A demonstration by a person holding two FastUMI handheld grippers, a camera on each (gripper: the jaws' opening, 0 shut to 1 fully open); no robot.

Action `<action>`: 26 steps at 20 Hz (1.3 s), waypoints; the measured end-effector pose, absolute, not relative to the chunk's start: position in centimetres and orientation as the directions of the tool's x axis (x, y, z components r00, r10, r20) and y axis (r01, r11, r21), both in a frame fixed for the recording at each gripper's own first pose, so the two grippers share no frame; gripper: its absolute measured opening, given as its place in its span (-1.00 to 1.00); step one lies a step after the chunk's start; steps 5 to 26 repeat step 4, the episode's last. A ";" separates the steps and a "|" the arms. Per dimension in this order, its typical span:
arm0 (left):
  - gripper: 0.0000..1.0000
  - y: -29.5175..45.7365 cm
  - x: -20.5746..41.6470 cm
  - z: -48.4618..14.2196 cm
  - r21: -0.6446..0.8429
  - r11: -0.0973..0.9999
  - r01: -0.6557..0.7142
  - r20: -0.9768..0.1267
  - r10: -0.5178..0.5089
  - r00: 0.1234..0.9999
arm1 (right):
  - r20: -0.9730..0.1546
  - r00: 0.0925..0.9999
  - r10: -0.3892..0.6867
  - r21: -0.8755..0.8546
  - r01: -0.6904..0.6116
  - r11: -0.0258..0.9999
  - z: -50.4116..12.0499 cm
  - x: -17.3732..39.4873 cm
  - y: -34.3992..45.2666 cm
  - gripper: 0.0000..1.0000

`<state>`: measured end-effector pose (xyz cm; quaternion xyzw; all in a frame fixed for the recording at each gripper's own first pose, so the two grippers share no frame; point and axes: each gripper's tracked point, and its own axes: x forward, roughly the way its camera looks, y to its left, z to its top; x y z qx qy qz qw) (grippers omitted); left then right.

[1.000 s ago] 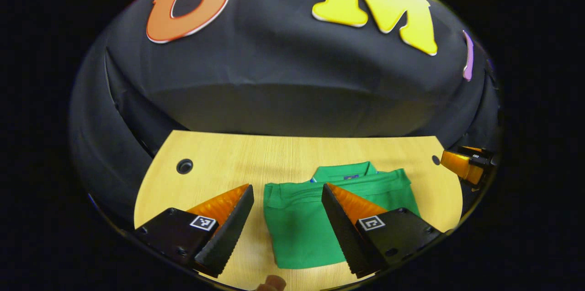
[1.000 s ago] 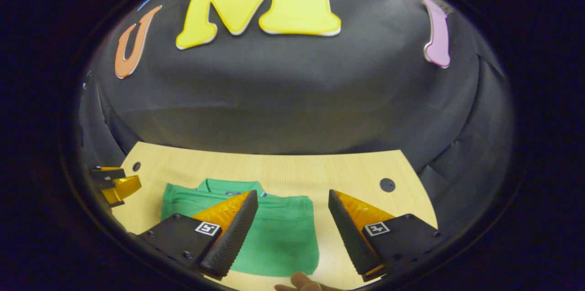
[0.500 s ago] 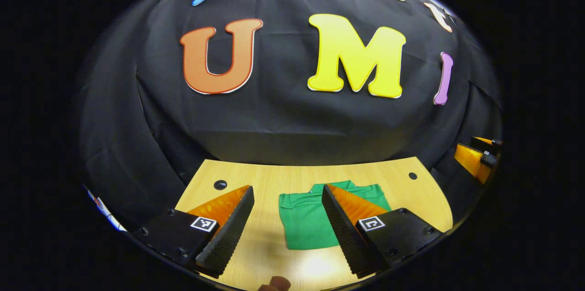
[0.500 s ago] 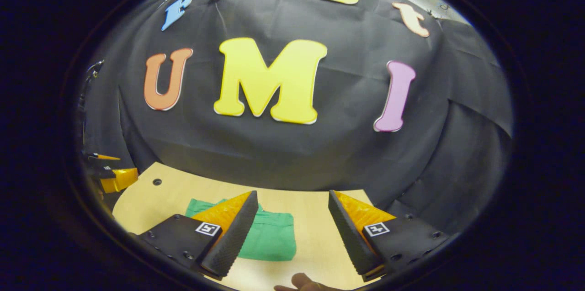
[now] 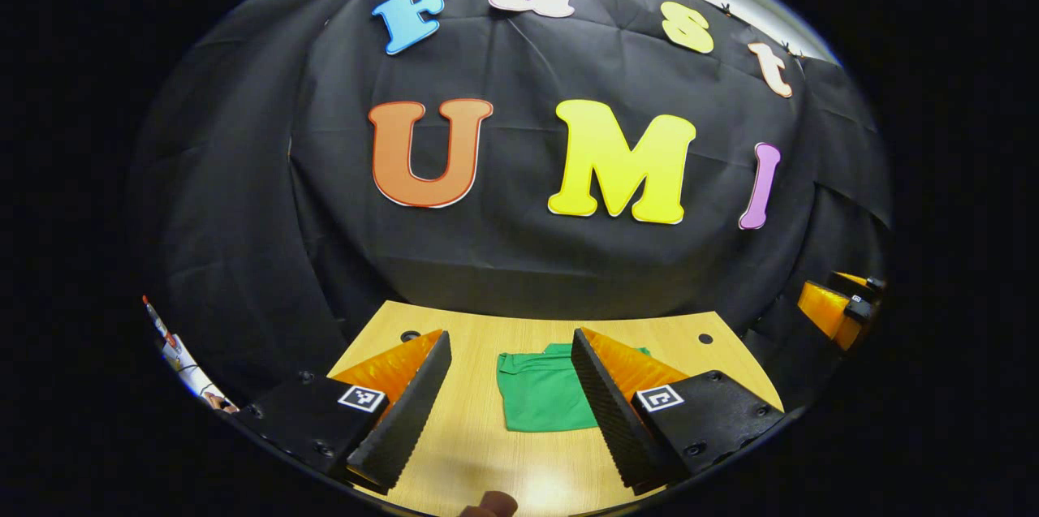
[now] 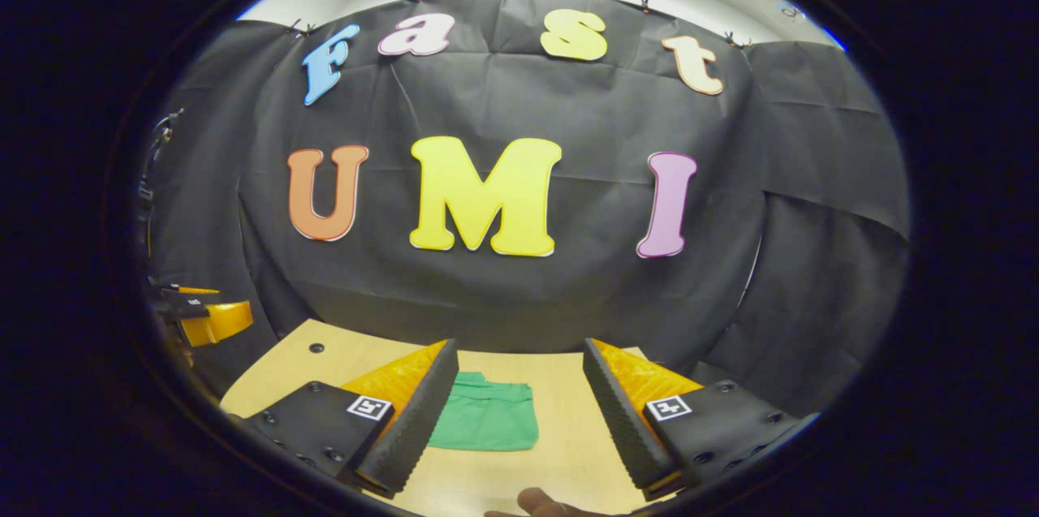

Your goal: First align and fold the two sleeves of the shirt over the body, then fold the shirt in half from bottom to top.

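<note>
Your left gripper (image 5: 510, 355) and right gripper (image 6: 519, 363) both hang with jaws wide apart, holding nothing, above the pale wooden bench (image 5: 487, 452) where the folded green cloth shirt (image 5: 540, 395) lies flat.

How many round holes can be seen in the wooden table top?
2: one hole near the far left corner of the table, the other hole near the far right corner. Others may be hidden.
</note>
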<state>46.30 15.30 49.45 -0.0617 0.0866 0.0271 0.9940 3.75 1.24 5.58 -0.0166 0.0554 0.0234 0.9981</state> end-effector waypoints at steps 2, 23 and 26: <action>0.93 14.4 44.8 49.2 -0.128 0.991 -0.048 -0.178 0.025 0.984 | -0.098 0.994 0.048 -0.035 -0.051 0.998 5.3 2.0 1.7 0.95; 0.94 13.7 43.2 48.9 -0.140 0.989 -0.039 -0.177 0.014 0.984 | -0.093 0.994 0.062 -0.045 -0.066 0.997 4.8 0.7 2.4 0.94; 0.94 13.7 43.2 48.9 -0.140 0.989 -0.039 -0.177 0.014 0.984 | -0.093 0.994 0.062 -0.045 -0.066 0.997 4.8 0.7 2.4 0.94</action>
